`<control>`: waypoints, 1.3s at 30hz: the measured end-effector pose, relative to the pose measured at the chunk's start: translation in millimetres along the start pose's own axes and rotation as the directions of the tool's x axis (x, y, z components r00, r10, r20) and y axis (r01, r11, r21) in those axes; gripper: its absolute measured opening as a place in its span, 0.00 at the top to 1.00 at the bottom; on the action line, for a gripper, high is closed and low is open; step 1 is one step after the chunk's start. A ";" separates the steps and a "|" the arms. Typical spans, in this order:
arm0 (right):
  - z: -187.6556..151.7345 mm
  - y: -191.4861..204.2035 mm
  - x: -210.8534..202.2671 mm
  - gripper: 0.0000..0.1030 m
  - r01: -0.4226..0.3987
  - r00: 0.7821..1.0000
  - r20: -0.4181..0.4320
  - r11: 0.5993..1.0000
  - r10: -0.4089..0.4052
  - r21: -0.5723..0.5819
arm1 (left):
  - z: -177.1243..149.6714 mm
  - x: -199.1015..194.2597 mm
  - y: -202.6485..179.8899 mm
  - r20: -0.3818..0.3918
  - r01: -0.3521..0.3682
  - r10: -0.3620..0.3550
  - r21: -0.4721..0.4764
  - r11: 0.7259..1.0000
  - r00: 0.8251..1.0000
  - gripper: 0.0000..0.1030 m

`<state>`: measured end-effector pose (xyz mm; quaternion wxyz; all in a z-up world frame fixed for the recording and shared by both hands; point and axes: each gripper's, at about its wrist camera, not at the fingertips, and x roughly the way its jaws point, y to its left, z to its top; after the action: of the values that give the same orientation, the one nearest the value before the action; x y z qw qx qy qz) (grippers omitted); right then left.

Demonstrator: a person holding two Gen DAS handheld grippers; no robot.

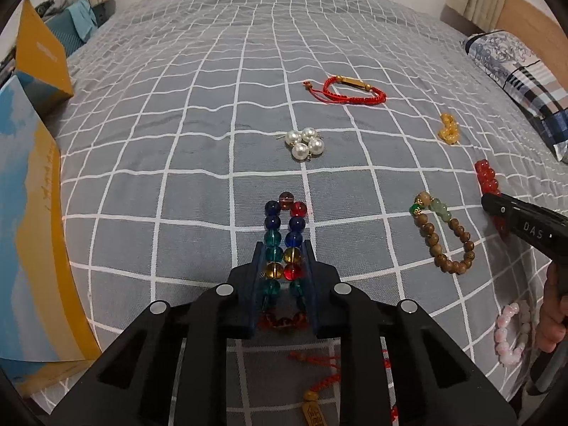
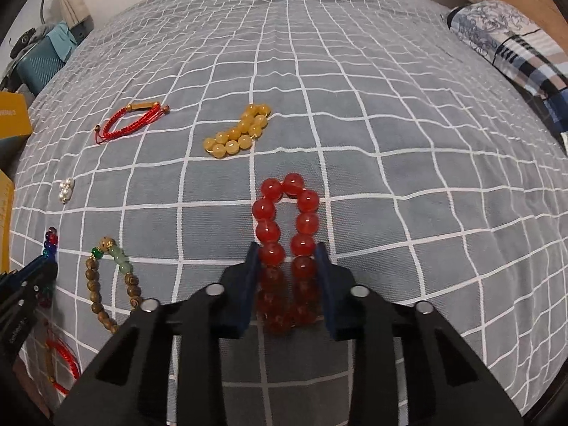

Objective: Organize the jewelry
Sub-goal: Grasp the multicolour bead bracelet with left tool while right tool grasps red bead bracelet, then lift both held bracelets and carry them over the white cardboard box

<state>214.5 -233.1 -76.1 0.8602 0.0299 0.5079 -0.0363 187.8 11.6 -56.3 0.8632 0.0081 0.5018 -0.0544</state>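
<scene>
The left tool (image 1: 284, 248) pinches the multicoloured bead bracelet (image 1: 285, 227); the right tool (image 2: 288, 250) pinches the red bead bracelet (image 2: 287, 220) on the bed (image 2: 390, 142).

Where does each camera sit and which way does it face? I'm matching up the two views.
Left wrist: on the left claw, angled down the bed; its fingers pinch the multicoloured bracelet; the right claw and a hand show at the right.
Right wrist: on the right claw, pinching the red bead bracelet; the left claw shows at the left.
Shared: wooden bead bracelet, pearls, red cord bracelet.
</scene>
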 end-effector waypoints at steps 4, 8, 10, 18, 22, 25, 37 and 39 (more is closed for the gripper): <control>-0.7 -3.0 -3.5 0.76 -0.004 1.000 0.013 1.000 0.004 0.009 | -0.5 -4.0 0.8 0.014 0.005 -0.005 -0.007 1.000 1.000 0.81; -2.0 -3.9 -7.9 0.81 0.004 0.999 0.033 1.000 -0.005 0.017 | -0.6 -8.0 2.2 0.026 0.018 -0.017 -0.017 1.000 1.000 0.81; -3.0 -4.7 -12.3 0.87 0.019 0.998 0.051 1.000 -0.020 0.017 | -0.6 -11.4 2.8 0.040 0.017 -0.017 -0.018 1.000 0.999 0.81; -4.2 -3.2 -21.4 0.88 0.007 0.996 0.087 1.000 -0.009 0.021 | 1.4 -17.1 1.8 0.059 0.020 -0.019 -0.009 1.000 0.998 0.96; -4.5 -4.3 -26.7 0.88 -0.002 0.994 0.109 1.000 -0.001 0.029 | 1.0 -17.4 4.5 0.059 0.021 -0.020 -0.014 1.000 0.998 0.96; -4.0 -6.1 -32.7 0.88 -0.009 0.991 0.137 0.999 0.003 0.040 | 2.5 -18.7 8.0 0.065 0.014 -0.013 -0.018 1.000 0.998 0.96; -4.4 -1.4 -29.7 0.88 -0.010 0.992 0.125 1.000 0.008 0.021 | 3.3 -5.0 16.9 0.047 -0.080 0.082 -0.041 0.996 0.996 0.50; -4.3 -2.1 -29.7 0.88 -0.011 0.992 0.125 1.000 0.008 0.022 | 1.8 0.5 17.7 0.026 -0.084 0.085 -0.041 0.996 0.996 0.51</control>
<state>196.3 -233.9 -52.2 0.8900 0.0397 0.4524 -0.0400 191.4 29.0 -56.6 0.8717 0.0115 0.4899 -0.0077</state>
